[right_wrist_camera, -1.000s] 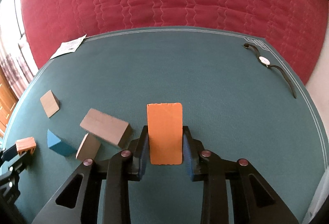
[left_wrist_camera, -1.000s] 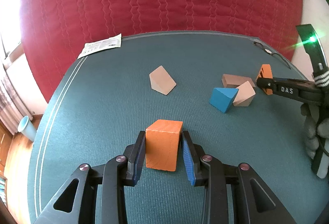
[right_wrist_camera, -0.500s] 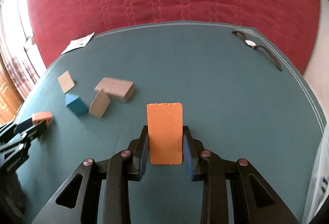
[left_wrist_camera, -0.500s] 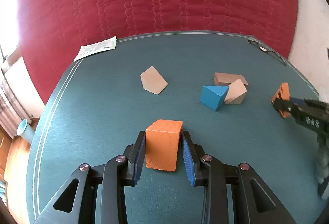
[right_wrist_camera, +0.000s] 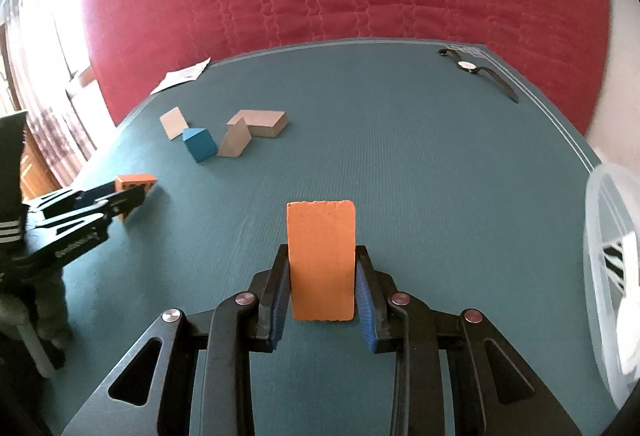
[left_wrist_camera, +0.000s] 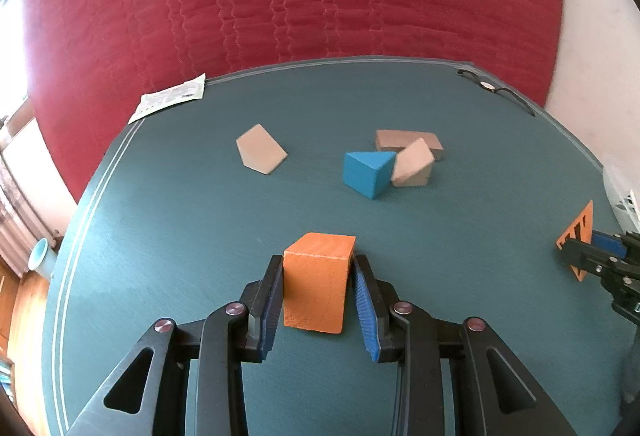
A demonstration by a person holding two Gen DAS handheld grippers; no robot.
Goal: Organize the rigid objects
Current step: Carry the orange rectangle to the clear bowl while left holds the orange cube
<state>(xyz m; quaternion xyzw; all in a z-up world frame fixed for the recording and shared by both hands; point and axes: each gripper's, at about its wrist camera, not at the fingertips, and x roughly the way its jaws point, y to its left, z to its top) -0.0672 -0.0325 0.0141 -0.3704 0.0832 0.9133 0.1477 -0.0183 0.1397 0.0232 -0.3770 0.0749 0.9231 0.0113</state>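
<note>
A: What is different from a second ago?

B: The right gripper has travelled to the right across the bench, with its orange slab clamped between the pads. A white basket now shows at 3 o'clock in its view; before, it was not in view.

A: And the left one?

B: The left gripper shifts only a little. It grips an orange cube, pads pressed on both sides. In its view the right gripper has gone from 2 o'clock to 4 o'clock.

A: The loose pieces?

B: They have not moved on the bench. A blue wedge touches a tan wedge, which leans on a brown brick, at about 1 o'clock. Another tan piece lies apart at 11 o'clock.

A: What does it mean for the task?

B: I think the slab goes to the basket, so the sorting has begun. Four pieces remain loose, and the cube is still in the gripper.

A: Any risk?

B: The slab stands tall above the pads; a quick swing could tilt it.
</note>
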